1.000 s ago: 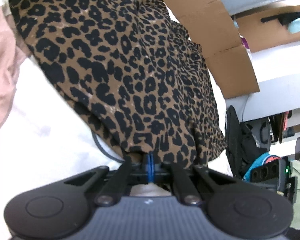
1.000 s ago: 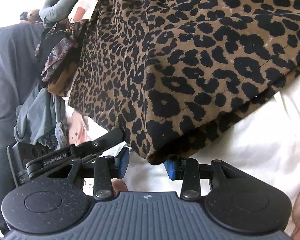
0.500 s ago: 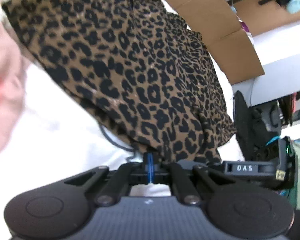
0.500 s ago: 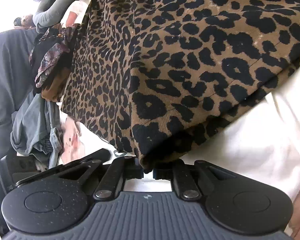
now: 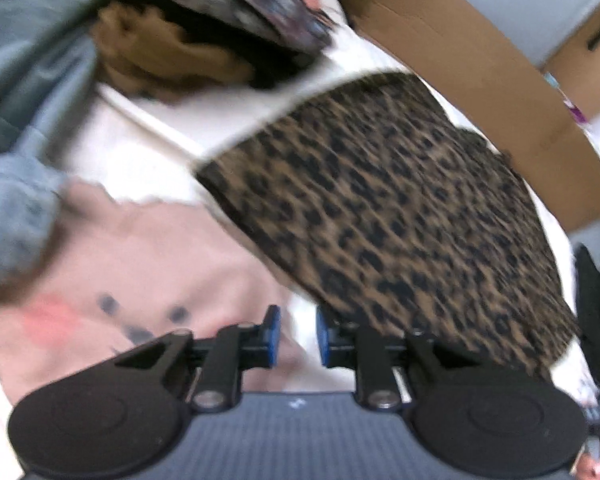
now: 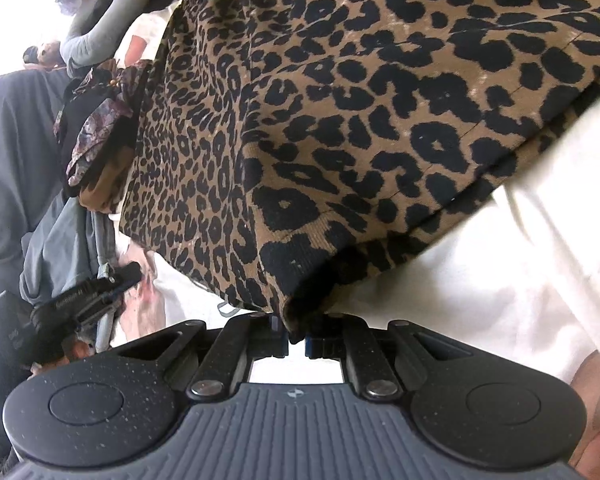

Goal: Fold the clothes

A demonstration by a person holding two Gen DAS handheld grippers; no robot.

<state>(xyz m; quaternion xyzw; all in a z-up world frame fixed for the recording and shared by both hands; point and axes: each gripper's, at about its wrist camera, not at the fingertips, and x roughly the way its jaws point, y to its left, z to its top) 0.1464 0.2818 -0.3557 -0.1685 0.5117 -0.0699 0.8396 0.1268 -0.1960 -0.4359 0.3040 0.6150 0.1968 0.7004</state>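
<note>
**A:** What does the left wrist view show?

**B:** A blurred picture. The left gripper (image 5: 294, 336) sits at the bottom, its blue-padded jaws opening, with a gap between them and nothing in that gap; only the white surface (image 5: 148, 160) shows through it. The leopard-print garment (image 5: 396, 216) lies spread flat on that surface, running from the middle toward the right edge, its near hem just beyond the right-hand finger.

**A:** What lies around it?

**B:** A pale pink garment (image 5: 148, 280) with dark and red marks lies at lower left, just beside the leopard print. A grey-blue garment (image 5: 24, 92) is bunched along the left edge. At the top sits a heap of brown and dark patterned clothes (image 5: 204, 36). A brown cardboard flap (image 5: 472, 68) crosses the upper right, behind the leopard print.

**A:** And the right wrist view?

**B:** This one is sharp. The right gripper (image 6: 297, 338) is clamped on a corner of the leopard-print garment (image 6: 360, 120); the cloth is pinched between the pads and rises from there, filling most of the picture. Its hem runs up toward the right, with the white surface (image 6: 500, 280) below it.

**A:** Is the other tool visible there?

**B:** Yes, the left gripper (image 6: 130, 274) appears small at the left edge, apart from the leopard print, over the pink cloth (image 6: 144, 308). Behind it lie the grey-blue garment (image 6: 60, 256) and the dark patterned clothes (image 6: 96, 148). A bit of the person's hand (image 6: 598, 404) shows at the lower right corner.
</note>
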